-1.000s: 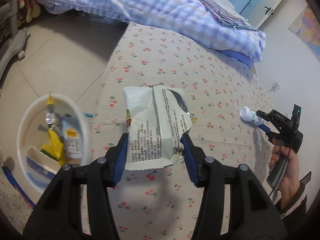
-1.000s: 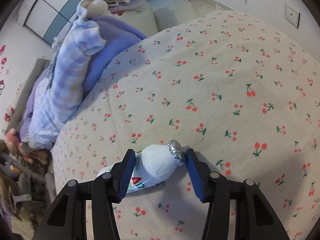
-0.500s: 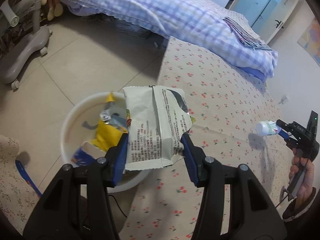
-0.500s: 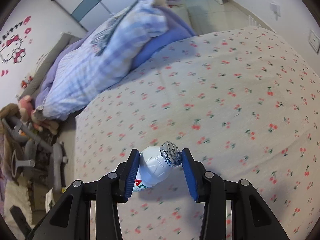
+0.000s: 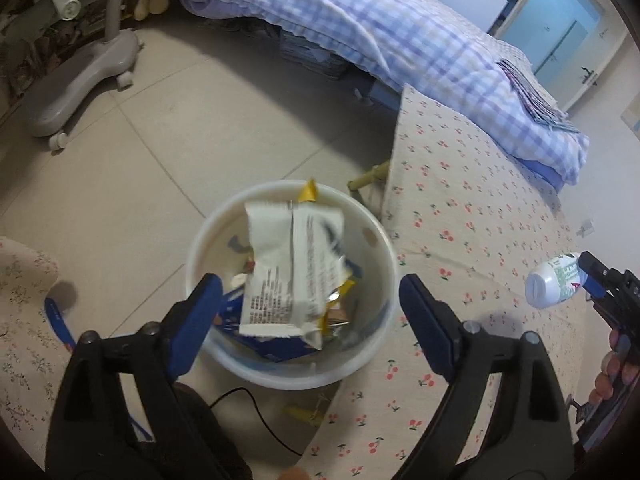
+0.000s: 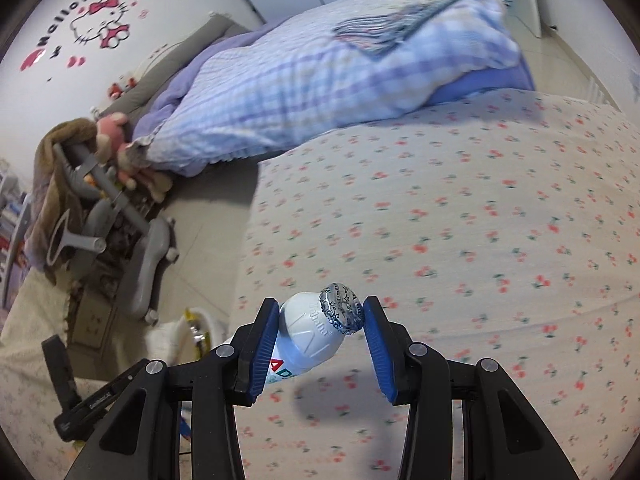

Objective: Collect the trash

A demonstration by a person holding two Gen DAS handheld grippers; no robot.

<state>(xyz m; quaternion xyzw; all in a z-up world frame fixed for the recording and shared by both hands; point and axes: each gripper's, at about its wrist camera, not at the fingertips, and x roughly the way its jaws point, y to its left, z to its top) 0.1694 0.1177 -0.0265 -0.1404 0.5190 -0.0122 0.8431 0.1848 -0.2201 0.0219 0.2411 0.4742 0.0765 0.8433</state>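
My left gripper (image 5: 306, 300) is open above a white trash bin (image 5: 372, 368) on the floor. A white snack wrapper (image 5: 294, 272) is loose between the jaws, over the bin, which holds several other wrappers. My right gripper (image 6: 320, 328) is shut on a small white yogurt bottle (image 6: 308, 340) with a foil lid, held above the cherry-print table (image 6: 480, 240). The bottle (image 5: 554, 280) and right gripper also show at the right of the left wrist view. The bin's rim (image 6: 192, 320) peeks at the lower left of the right wrist view.
The cherry-print table (image 5: 460, 220) stands right of the bin. A bed with a checked blue quilt (image 5: 380, 24) lies behind. A grey chair base (image 5: 76, 80) stands on the tiled floor at left. A black cable (image 5: 256, 416) runs under the bin.
My left gripper moved over the bin and opened, letting go of the wrapper. My right gripper lifted the bottle and swung left toward the table edge.
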